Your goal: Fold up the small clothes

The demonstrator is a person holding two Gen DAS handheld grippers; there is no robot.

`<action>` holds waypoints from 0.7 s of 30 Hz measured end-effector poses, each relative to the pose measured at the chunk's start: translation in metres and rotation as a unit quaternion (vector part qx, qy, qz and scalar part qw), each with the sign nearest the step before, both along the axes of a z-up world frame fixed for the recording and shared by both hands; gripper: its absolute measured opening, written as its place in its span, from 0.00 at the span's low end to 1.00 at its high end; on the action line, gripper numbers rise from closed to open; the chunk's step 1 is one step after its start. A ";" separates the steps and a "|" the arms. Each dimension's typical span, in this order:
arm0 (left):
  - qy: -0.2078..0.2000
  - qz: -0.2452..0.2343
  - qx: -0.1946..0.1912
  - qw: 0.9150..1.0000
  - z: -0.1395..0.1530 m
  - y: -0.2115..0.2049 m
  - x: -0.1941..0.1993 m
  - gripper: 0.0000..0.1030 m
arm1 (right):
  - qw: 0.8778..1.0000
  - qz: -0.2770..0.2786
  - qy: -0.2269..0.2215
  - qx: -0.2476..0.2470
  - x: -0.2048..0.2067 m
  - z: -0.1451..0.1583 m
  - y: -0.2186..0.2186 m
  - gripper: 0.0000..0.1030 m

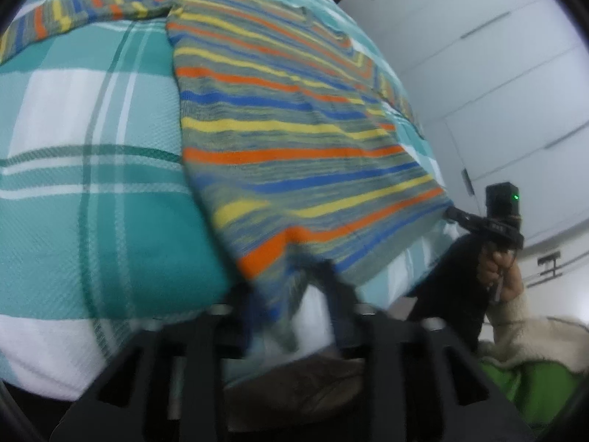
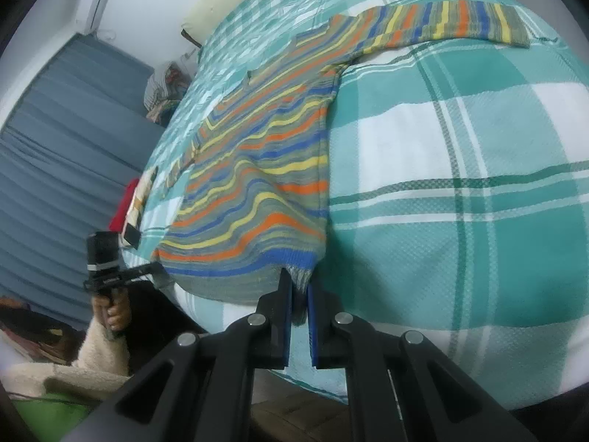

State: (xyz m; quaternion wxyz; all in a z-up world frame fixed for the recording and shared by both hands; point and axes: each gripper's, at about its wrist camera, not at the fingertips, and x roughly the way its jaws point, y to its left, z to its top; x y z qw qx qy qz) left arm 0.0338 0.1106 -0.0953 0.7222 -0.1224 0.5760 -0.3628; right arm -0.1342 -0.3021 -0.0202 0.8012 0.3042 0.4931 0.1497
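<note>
A small striped sweater (image 1: 287,118) in orange, yellow, blue and grey lies spread on a teal and white plaid bedspread (image 1: 92,184). My left gripper (image 1: 291,287) is shut on one bottom hem corner; the view is blurred there. My right gripper (image 2: 300,291) is shut on the other hem corner of the sweater (image 2: 257,169), the ribbed edge pinched between its blue pads. One sleeve (image 2: 441,22) stretches out flat at the far side. Each gripper shows in the other's view, the right one (image 1: 456,215) and the left one (image 2: 158,270).
The bedspread (image 2: 460,184) covers a bed that fills most of both views. White wardrobe doors (image 1: 478,55) stand to the right. Blue curtains (image 2: 66,129) hang to the left, with a pile of clothes (image 2: 165,84) at the bed's far edge.
</note>
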 end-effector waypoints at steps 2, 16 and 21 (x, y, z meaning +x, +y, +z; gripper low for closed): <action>0.009 -0.005 0.011 1.000 -0.007 -0.008 0.000 0.03 | 1.000 -0.004 0.001 -0.001 0.004 -0.004 0.001 0.07; 0.036 -0.033 0.135 0.990 0.006 0.027 -0.025 0.01 | 0.993 0.063 0.083 -0.055 -0.013 0.000 0.039 0.07; 0.064 -0.015 0.150 0.986 -0.016 0.032 -0.021 0.01 | 0.987 0.062 0.134 -0.066 -0.016 -0.044 0.050 0.07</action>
